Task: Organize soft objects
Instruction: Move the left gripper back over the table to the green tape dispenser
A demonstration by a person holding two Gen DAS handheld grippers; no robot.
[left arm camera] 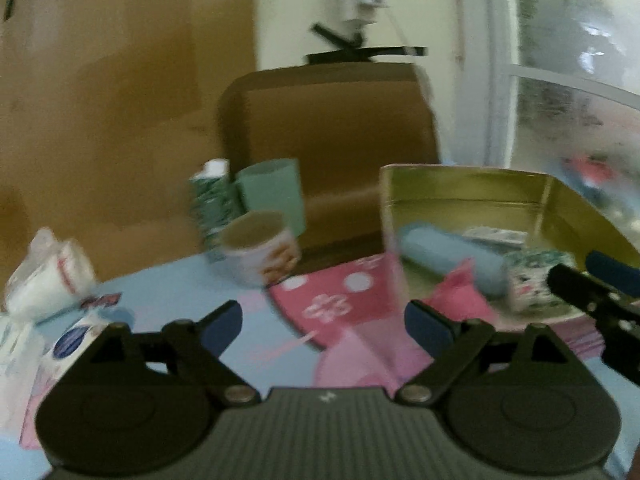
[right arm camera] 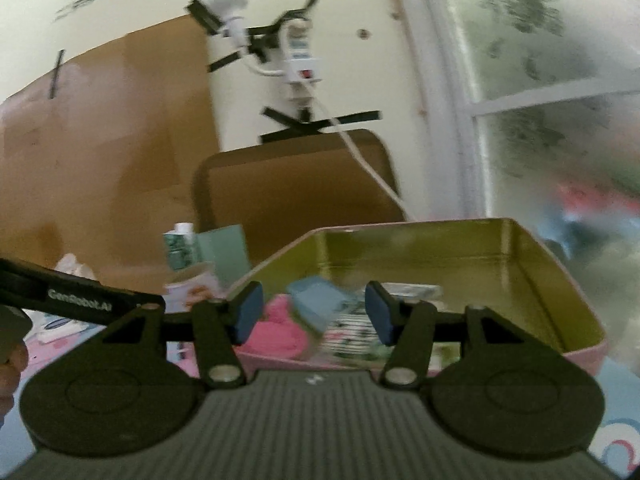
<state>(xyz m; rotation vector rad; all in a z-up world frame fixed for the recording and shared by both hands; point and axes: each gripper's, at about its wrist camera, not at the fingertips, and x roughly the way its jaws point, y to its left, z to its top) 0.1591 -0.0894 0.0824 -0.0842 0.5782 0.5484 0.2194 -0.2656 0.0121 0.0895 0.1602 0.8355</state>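
At the far left of the left wrist view a crumpled white plastic-wrapped pack (left arm camera: pixel 44 280) lies on the table, and just below it sits a white packet with a round blue label (left arm camera: pixel 70 346) whose writing is too blurred to read. The table carries a light blue mat (left arm camera: pixel 168 300) printed with pink shapes. Further right stands a patterned green-and-white carton (left arm camera: pixel 214 204) with a white cap, a plain teal carton (left arm camera: pixel 272 192) beside it, and in front of both an open paper cup (left arm camera: pixel 260 252) with an orange picture on its side. The left gripper (left arm camera: pixel 323 322) hangs above the mat with its blue pads wide apart and nothing between them.

To the right a pink cloth with white dots (left arm camera: pixel 340 296) lies flat, its edge touching the gold-lined tin box (left arm camera: pixel 460 184). Inside the tin lie a light blue roll (left arm camera: pixel 452 256), a pink soft piece (left arm camera: pixel 460 296) and a patterned white-and-green bundle (left arm camera: pixel 532 280).

In the right wrist view, the only legible writing is "GenRobot.AI" on the other gripper's black arm at the left. The right gripper (right arm camera: pixel 314 316) hovers over the tin's near rim, pads apart, gripping nothing; the soft items show blurred between them.

Behind stand a brown cardboard sheet (left arm camera: pixel 100 100), a brown chair back (left arm camera: pixel 332 128), a cream wall with a power strip (right arm camera: pixel 300 52) held by black tape, and a frosted window (right arm camera: pixel 540 60).
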